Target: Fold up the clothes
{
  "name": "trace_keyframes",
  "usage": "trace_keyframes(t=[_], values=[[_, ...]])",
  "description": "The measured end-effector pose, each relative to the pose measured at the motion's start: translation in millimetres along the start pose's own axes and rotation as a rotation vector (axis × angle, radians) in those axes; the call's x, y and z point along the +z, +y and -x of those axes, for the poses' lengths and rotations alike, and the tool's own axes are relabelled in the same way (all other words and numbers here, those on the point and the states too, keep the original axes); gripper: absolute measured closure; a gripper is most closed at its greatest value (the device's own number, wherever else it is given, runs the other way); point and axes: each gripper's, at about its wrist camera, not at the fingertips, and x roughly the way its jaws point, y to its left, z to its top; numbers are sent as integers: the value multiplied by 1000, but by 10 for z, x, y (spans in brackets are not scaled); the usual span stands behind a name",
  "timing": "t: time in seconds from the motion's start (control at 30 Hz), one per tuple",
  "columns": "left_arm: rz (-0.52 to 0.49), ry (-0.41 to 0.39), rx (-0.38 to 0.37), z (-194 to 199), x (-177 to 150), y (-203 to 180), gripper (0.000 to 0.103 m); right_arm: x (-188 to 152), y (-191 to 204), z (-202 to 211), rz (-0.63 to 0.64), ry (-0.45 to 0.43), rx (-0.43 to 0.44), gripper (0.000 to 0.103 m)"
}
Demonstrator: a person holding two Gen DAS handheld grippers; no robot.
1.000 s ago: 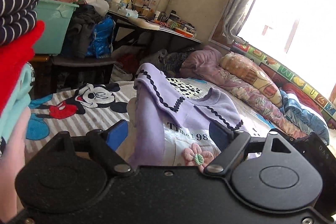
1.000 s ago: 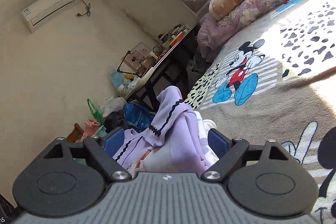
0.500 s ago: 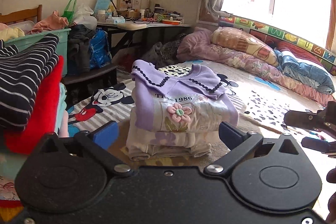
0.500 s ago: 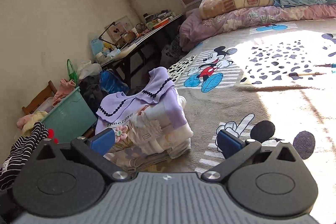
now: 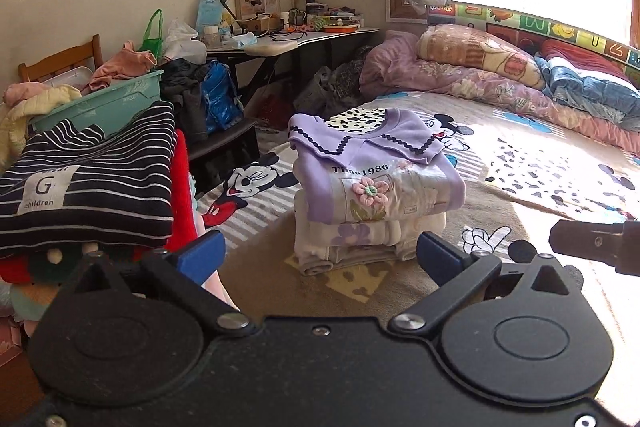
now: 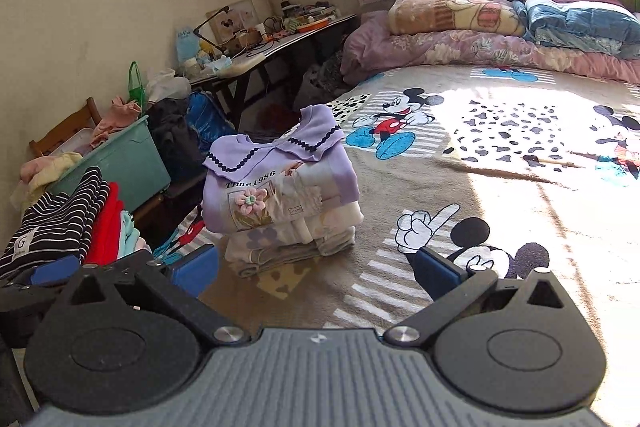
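Both wrist views face the folded stack (image 5: 372,187) (image 6: 280,195) from nearby, low over the bed.

Desk clutter (image 5: 304,21) too small to identify

The left tool (image 5: 320,259) has a matte black body with two round pivot discs, silver screws at the linkage joints and blue finger pads (image 5: 202,255). The right tool (image 6: 316,269) has black discs and links too, but a ribbed grey centre plate, silver screws, blue pads (image 6: 436,273).
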Motion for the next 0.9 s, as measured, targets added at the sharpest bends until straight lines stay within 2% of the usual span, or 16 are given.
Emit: trace_keyframes(t=[0.7,0.9], values=[[-12,-17,2,674,-117,87,0,-356,306,659,33,40,-44,0],[-20,-50,8,856,-161,105,0,-423,310,786,21,36,-49,0]])
